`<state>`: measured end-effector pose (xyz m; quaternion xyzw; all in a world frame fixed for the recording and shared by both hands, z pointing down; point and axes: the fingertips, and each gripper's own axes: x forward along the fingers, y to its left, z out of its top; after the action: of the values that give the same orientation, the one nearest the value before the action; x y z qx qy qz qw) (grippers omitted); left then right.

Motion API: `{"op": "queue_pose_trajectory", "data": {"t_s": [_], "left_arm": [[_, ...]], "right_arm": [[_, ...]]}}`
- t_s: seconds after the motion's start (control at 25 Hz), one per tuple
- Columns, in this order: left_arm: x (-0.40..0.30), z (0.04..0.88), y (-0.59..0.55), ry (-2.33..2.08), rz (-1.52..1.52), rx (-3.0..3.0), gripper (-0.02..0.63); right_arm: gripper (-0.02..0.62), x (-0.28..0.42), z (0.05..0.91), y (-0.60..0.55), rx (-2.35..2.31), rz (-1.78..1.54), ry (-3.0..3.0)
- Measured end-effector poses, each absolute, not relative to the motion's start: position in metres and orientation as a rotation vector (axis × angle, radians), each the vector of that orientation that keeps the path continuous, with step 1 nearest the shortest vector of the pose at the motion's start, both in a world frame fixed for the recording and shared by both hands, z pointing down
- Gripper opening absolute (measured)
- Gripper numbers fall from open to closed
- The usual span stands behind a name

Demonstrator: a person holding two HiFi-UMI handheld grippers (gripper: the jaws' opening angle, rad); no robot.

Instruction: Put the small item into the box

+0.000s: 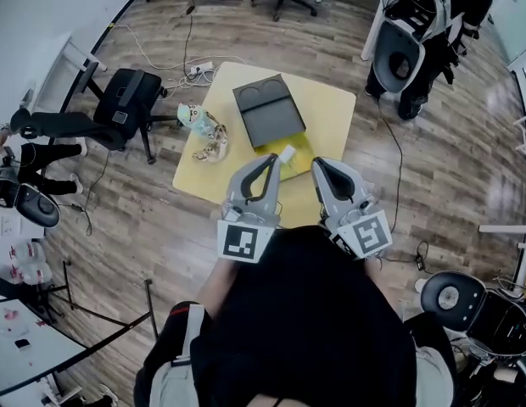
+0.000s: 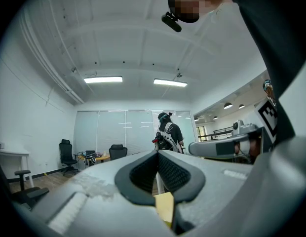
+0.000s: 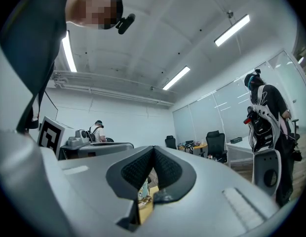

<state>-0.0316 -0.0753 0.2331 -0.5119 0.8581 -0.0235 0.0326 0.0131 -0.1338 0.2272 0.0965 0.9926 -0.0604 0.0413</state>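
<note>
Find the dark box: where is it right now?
In the head view, the dark box lies on the yellow table, toward its far side, right of the small items at the left edge.

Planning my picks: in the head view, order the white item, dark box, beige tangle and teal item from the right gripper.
1. White item, just left of the right gripper.
2. Dark box, beyond it, mid-table.
3. Beige tangle, table's left side.
4. Teal item, far left edge.
</note>
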Motion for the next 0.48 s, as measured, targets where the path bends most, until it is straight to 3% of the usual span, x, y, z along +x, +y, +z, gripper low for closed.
{"op": "queue_pose_trajectory", "data": {"t_s": [0.48], "left_arm": [[-0.0295, 0.2372, -0.0768, 2.642, -0.067, -1.591, 0.002]], "right_arm": [[0.0, 0.0156, 0.2309, -0.135, 0.282, -0.182, 3.055]]}}
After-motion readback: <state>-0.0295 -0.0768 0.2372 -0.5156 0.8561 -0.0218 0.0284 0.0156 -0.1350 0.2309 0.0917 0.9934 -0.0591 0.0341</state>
